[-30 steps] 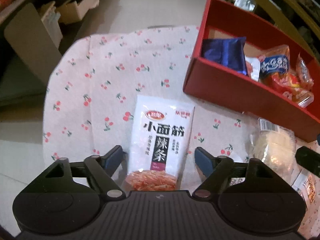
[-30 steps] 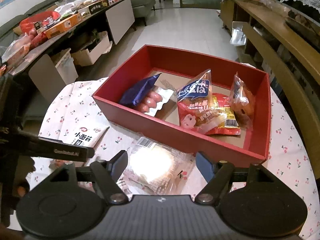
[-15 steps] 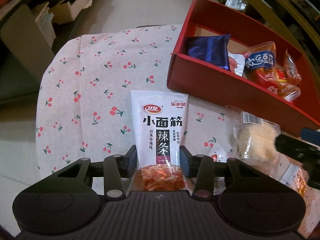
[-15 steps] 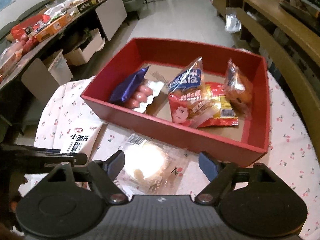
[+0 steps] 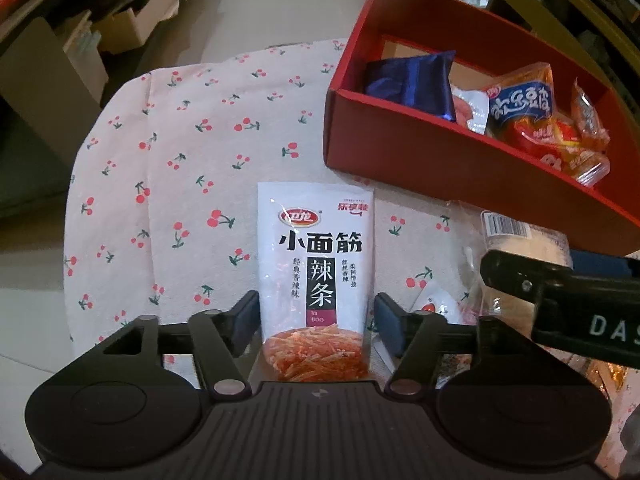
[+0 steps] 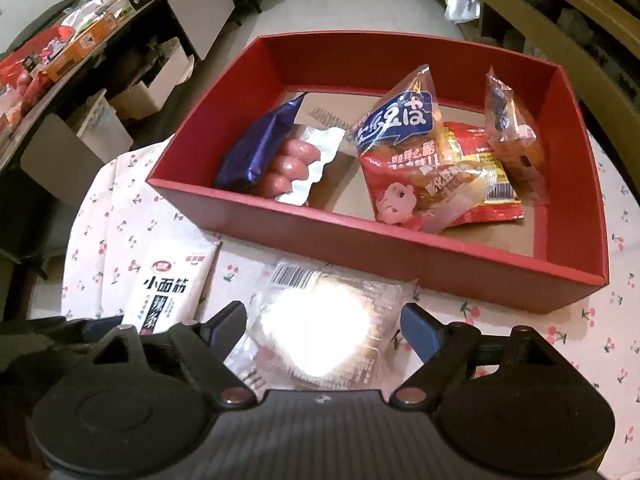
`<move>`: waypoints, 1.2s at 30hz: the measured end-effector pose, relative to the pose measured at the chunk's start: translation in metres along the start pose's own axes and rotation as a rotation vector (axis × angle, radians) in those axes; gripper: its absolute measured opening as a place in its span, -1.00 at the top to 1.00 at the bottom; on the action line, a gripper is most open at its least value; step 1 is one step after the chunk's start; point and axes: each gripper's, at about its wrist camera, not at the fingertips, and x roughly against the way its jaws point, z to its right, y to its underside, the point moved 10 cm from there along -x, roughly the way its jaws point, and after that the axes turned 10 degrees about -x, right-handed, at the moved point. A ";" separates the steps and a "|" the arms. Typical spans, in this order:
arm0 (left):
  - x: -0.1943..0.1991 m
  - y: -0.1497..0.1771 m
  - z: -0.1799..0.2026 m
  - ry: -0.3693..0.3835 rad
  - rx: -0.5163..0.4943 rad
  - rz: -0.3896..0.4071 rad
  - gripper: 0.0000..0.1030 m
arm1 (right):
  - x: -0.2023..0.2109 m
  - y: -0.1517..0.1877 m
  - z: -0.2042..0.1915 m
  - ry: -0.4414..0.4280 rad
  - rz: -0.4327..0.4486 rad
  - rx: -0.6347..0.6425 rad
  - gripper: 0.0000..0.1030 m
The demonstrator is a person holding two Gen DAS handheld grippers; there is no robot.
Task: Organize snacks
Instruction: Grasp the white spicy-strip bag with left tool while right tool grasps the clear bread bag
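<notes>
Two blue-padded fingers of the left gripper (image 5: 314, 322) are flanking the lower part of a white pouch (image 5: 316, 276) in the left wrist view; the jaws have just been opening again, and a thin gap is showing at each side of the pouch, so the pads are standing just off it rather than pressing it. The pouch is lying flat on the cherry-print cloth (image 5: 168, 168), with its top edge pointing toward the red box (image 5: 420, 160) up and to the right. Inside the box, a blue pack (image 5: 416, 84) and a heap of orange and red packets (image 5: 548, 120) are resting on the floor. A clear pack (image 5: 516, 236) is sitting between the pouch and the box, partly covered by the black bar of the right gripper (image 5: 560, 300) reaching in from the right edge. In the right wrist view, the right gripper (image 6: 324, 326) is hovering with its jaws spread wide and just opened further; the clear pack (image 6: 320, 320) is lying on the cloth (image 6: 616, 320) between the fingers, touched by neither pad. The pouch (image 6: 172, 280) is lying just left of it, and the box (image 6: 360, 240) is standing just beyond both, holding the blue pack (image 6: 256, 148) with pink sausages, and the packets (image 6: 432, 160) leaning together toward the right wall.
</notes>
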 end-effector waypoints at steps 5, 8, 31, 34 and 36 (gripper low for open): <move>0.001 0.001 0.002 -0.008 -0.011 0.003 -0.22 | -0.007 0.001 0.003 -0.003 0.001 0.031 -0.62; 0.004 0.000 -0.001 0.002 0.007 0.006 -0.04 | 0.000 0.001 0.003 0.002 0.010 0.064 -0.50; 0.031 0.009 0.023 0.034 -0.016 0.060 0.06 | 0.060 0.017 0.016 -0.041 0.092 0.122 -0.33; 0.025 0.013 0.025 0.017 -0.032 0.046 0.04 | 0.060 0.021 0.015 -0.046 0.083 0.129 -0.33; 0.021 0.016 0.025 0.013 -0.036 0.038 0.00 | 0.058 0.023 0.015 -0.044 0.077 0.133 -0.33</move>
